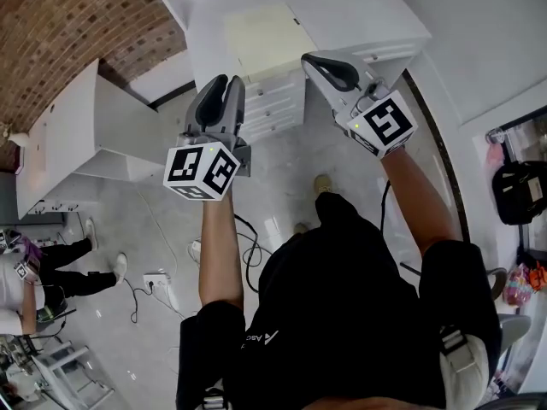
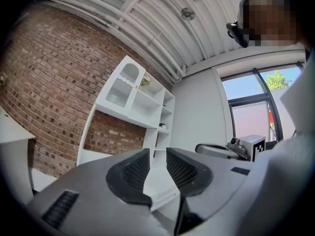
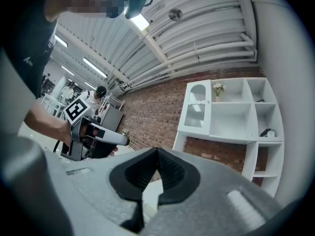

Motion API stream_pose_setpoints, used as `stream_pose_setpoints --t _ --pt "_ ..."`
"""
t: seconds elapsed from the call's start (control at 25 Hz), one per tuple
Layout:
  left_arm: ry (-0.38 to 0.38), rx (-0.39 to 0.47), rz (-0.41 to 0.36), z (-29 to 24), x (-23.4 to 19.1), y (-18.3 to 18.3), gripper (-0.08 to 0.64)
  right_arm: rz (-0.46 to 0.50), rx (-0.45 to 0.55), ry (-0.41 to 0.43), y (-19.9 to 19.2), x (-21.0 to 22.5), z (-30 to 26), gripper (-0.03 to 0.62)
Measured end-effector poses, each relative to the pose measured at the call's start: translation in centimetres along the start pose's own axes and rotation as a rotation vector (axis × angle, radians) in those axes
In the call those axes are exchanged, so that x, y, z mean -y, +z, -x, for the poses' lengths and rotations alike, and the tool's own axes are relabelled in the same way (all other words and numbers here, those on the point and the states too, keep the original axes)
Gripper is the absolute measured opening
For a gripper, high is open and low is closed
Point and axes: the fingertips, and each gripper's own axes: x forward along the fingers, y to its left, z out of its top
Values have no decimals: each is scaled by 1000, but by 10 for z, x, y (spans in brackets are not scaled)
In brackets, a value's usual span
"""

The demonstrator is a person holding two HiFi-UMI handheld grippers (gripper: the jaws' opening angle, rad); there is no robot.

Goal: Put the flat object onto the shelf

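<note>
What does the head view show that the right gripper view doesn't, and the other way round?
Head view only: a pale board on a white drawer unit, and cables below. Right gripper view only: the shelf's open compartments, ceiling lights, and the right gripper's jaws shut on nothing. Both: the left gripper and the brick wall.

The only print I can read is white lettering on my black shirt, beginning "AS", the rest unclear.
</note>
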Motion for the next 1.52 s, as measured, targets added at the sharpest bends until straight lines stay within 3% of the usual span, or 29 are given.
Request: stream_pose_setpoints --t 0.2,0.76,1.08,1.32,1.52 --pt "35 -39 56 -26 -21 -19 132 25 7 20 -14 24 -17 2" --pt "192 -119 375 -94 -92 -105 198 153 -21 103 -65 97 -65 2" --pt "303 -164 471 -130 -132 -152 209 179 -20 174 -96 132 -96 2" --pt "348 -182 570 -145 -151 -187 218 194 -18 212 -114 141 -111 2" --pt "369 -186 720 -145 -174 -215 243 194 -25 217 -117 138 -127 2"
